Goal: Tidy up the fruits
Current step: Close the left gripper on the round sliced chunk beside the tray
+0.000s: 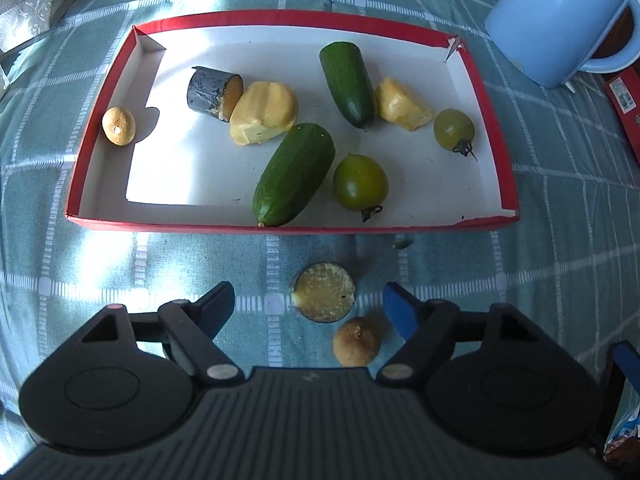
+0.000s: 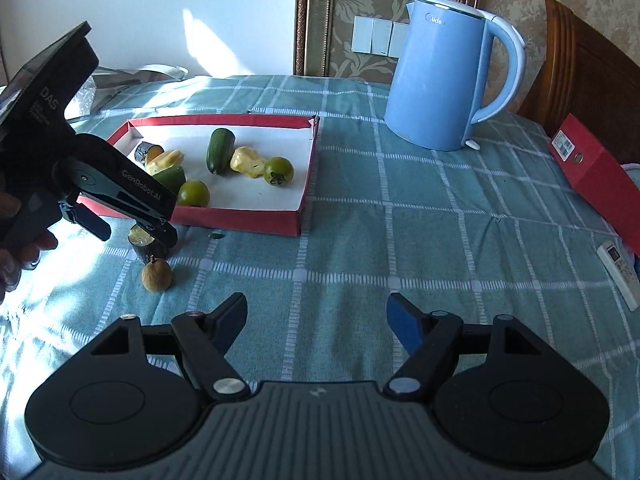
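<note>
Left gripper [image 1: 308,306] open, hovering over a cut stub [image 1: 323,291] and brown fruit [image 1: 356,341] on the worktop, just short of the red tray [image 1: 280,228] holding cucumbers, tomatoes and other pieces. Best: centre on the stub, drop, close gently. Right gripper [image 2: 316,320] open, idle, well apart.

blue kettle [image 2: 444,76], remote [image 2: 618,276], checked tablecloth [image 2: 400,240]

Cucumbers [image 1: 294,174] in tray [image 1: 280,20]; cut piece [image 1: 323,292] before tray; kettle [image 2: 444,76] right.
</note>
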A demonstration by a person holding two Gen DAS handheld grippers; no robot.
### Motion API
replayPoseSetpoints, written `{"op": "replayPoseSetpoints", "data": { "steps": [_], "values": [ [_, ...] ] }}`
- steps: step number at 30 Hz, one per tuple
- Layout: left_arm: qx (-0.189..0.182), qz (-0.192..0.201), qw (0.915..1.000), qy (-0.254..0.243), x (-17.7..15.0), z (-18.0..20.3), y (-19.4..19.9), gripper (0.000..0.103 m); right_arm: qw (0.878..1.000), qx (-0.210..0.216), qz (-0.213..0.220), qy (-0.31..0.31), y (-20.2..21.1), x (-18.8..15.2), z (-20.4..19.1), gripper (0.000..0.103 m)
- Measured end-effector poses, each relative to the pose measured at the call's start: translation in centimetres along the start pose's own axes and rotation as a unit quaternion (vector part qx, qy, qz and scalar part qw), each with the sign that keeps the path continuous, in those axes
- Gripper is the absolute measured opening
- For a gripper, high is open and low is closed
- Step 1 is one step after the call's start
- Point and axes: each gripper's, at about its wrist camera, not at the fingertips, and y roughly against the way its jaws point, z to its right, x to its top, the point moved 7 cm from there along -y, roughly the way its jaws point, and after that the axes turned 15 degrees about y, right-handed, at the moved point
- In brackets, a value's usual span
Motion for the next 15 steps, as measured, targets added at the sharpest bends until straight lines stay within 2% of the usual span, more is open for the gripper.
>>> {"op": "replayPoseSetpoints", "data": {
  "steps": [6,9,10,13,14,15],
  "values": [
    [0.022,0.008,0.9997,-0.005,0.2,0.3,-0.8,0.078,1.000,0.005,0.002,-0.001,-0.1,-0.2,0.2,0.077],
    [0.037,-0.003,0.9992,-0.012,0.2,0.3,-1.6,0.065,1.000,0.007,-0.001,-0.005,-0.4,-0.4,0.3,0.077],
    [0.040,-0.011,0.9991,-0.012,0.1,0.3,-2.0,0.057,1.000,0.007,-0.001,-0.004,-0.4,-0.5,0.3,0.077],
    [0.040,-0.004,0.9991,-0.009,0.2,0.4,-1.8,0.047,1.000,0.005,0.001,-0.004,-0.5,-0.4,0.6,0.077],
    [0.034,-0.002,0.9994,-0.007,0.3,0.5,-1.8,0.036,1.000,0.005,0.000,-0.005,-0.5,-0.4,0.6,0.077],
    [0.031,-0.001,0.9995,-0.006,0.4,0.5,-1.7,0.031,1.000,0.005,0.000,-0.006,-0.5,-0.4,0.7,0.077]
  ]
}}
